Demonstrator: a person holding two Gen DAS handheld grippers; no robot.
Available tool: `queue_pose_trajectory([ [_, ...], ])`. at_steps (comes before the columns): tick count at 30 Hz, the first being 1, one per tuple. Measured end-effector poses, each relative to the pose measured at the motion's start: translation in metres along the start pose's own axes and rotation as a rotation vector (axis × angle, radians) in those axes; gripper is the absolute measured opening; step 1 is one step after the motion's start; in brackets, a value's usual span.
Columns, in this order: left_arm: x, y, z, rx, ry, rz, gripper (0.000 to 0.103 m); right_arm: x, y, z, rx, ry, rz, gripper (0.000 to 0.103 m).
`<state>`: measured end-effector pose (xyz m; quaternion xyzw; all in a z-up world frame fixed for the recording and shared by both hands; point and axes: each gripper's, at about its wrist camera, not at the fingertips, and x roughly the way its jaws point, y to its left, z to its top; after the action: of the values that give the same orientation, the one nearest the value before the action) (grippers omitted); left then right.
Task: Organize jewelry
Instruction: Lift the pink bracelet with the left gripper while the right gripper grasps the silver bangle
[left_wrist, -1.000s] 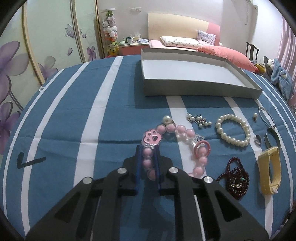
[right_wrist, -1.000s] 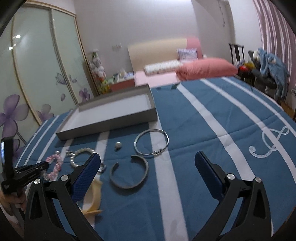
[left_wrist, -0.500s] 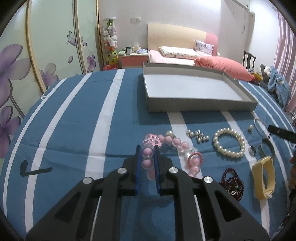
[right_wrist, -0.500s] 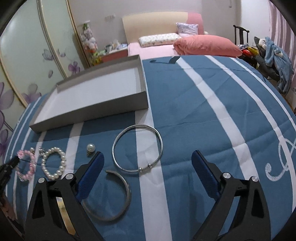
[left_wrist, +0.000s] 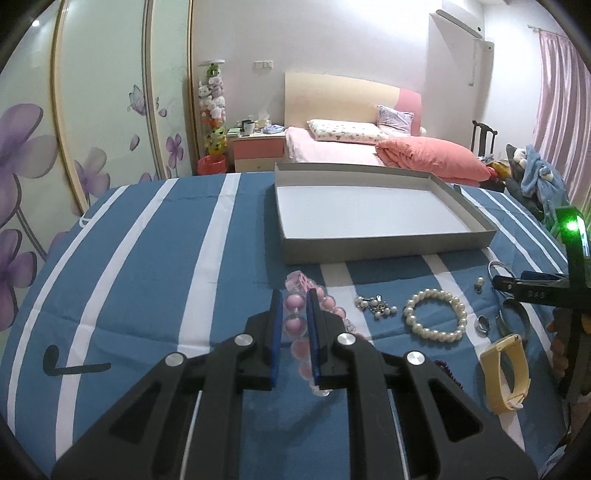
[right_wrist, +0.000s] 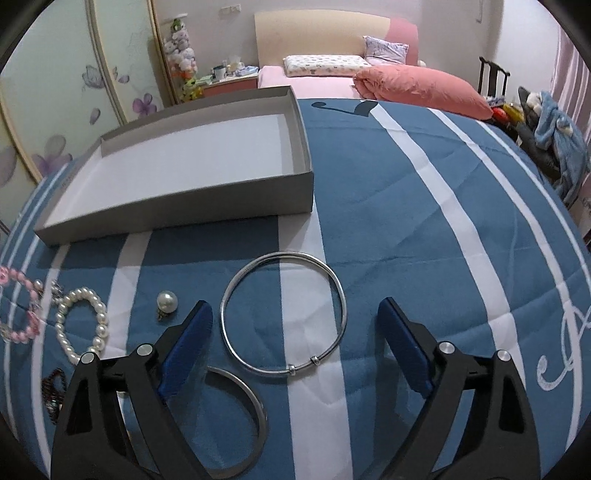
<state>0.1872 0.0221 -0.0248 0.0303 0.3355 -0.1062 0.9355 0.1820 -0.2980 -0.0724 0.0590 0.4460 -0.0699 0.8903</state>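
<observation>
— What's my left gripper (left_wrist: 294, 295) got?

— Its blue pads are clamped on the pink bead bracelet (left_wrist: 295, 325): round glossy pink beads, clear spacers, a pink paw charm (left_wrist: 296, 280) at its far end, just short of the grey tray (left_wrist: 388, 248).

— And my right gripper (right_wrist: 295, 325)?

— Spread wide, holding nothing, over the thin silver bangle (right_wrist: 283, 317) lying on the striped blue cover (right_wrist: 406, 221).
</observation>
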Motion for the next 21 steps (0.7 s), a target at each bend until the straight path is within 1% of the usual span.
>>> queue_pose_trajectory([
  [4,0.001,-0.002,0.001,0.001,-0.003,-0.001,0.013,0.0,0.003,0.001,-0.012,0.007,-0.008,0.089],
  [6,0.001,-0.002,0.001,0.0,-0.003,-0.002,0.013,0.0,0.001,0.004,-0.012,0.004,-0.004,0.081],
  [7,0.001,-0.002,0.001,0.0,-0.004,-0.002,0.013,-0.001,0.0,0.005,-0.012,0.002,-0.004,0.071],
  [12,0.001,-0.002,0.002,0.001,-0.009,-0.004,0.013,-0.003,-0.003,0.005,-0.002,0.0,0.008,0.07],
  [16,0.0,-0.005,0.006,0.006,-0.019,-0.008,0.013,-0.006,-0.011,0.003,0.039,-0.009,0.051,0.07],
  [21,-0.001,-0.009,0.008,0.012,-0.03,-0.009,0.013,-0.011,-0.014,0.001,0.056,-0.036,0.071,0.07],
])
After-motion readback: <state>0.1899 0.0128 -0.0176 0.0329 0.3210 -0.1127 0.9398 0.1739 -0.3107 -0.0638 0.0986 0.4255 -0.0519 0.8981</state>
